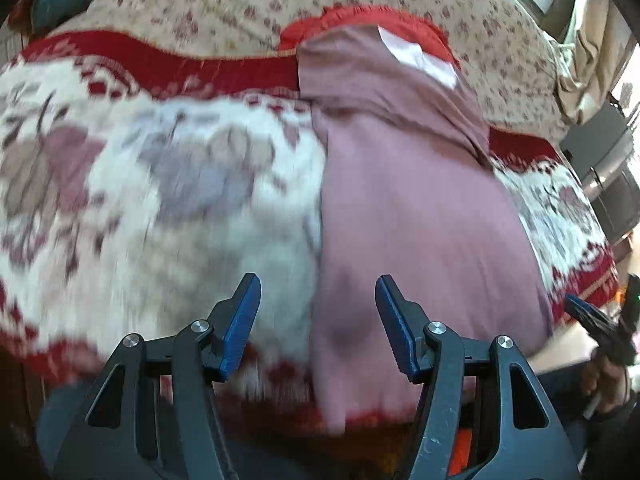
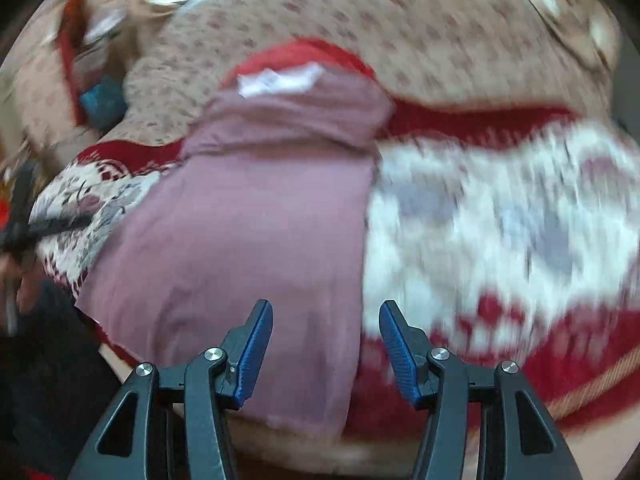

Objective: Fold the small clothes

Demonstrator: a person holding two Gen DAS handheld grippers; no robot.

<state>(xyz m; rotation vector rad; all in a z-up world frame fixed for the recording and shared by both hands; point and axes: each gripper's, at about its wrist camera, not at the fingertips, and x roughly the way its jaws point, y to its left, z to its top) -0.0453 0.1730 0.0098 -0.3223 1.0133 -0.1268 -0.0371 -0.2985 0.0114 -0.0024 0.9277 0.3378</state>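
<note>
Both grippers, left gripper (image 1: 318, 322) and right gripper (image 2: 326, 350), are hanging released and empty above the pink garment (image 1: 420, 220), which is lying lengthwise-folded on my patterned blanket (image 1: 160, 200), awaiting another fold.

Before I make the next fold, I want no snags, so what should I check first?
1. Left hand-held gripper open, nothing between its fingers: ok.
2. Right hand-held gripper open and empty: ok.
3. Dusty-pink knit garment lying flat on the red-and-white patterned blanket: ok.
4. Its long edges straight: ok.
5. White label at the far end, showing: ok.
6. Fine creases: cannot tell, both views blurred.
</note>
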